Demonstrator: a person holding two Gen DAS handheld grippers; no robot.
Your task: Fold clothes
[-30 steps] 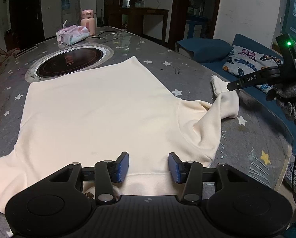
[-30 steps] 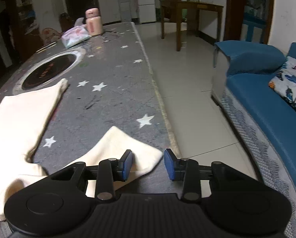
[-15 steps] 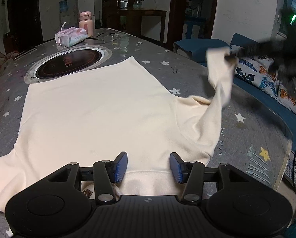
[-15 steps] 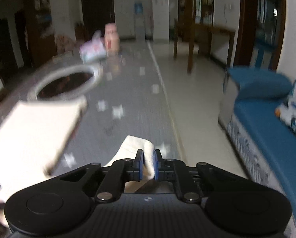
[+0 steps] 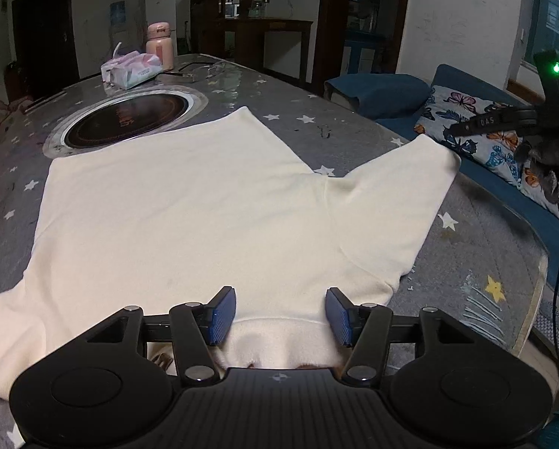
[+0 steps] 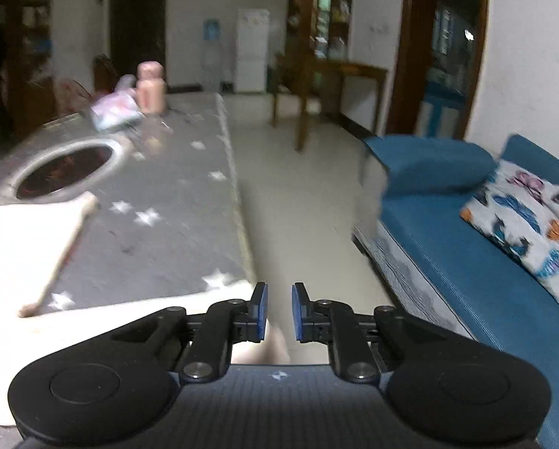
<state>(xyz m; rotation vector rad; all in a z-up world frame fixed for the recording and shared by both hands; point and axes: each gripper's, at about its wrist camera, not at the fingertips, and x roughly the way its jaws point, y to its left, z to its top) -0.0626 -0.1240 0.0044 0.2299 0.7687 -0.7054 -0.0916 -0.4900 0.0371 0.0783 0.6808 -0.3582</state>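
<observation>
A cream shirt (image 5: 189,209) lies spread flat on the tabletop (image 5: 477,262), its hem toward the far side by the round inset burner (image 5: 127,118) and its collar at the near edge. The right sleeve (image 5: 395,202) is laid out flat toward the right edge, its cuff close to that edge.

The left tongs (image 5: 281,316) hover over the collar with the jaws about half apart and widening; cloth shows under and between them, but the pads do not press on it. The right tongs (image 6: 279,312) sit at the right edge just past the cuff, jaws narrowly apart and opening, with nothing clearly pinched; a pale bit of cloth (image 6: 258,348) shows below them, too blurred to say more.

This looks like the spreading step just finishing: the garment is smoothed and the sleeve released, with no fold made yet. The left sleeve (image 5: 2,321) trails off toward the near left corner, only partly in view. The next move probably calls for pinching a sleeve or shoulder edge and carrying it across the body, keeping the cloth low so the flat panel is not dragged out of shape.
</observation>
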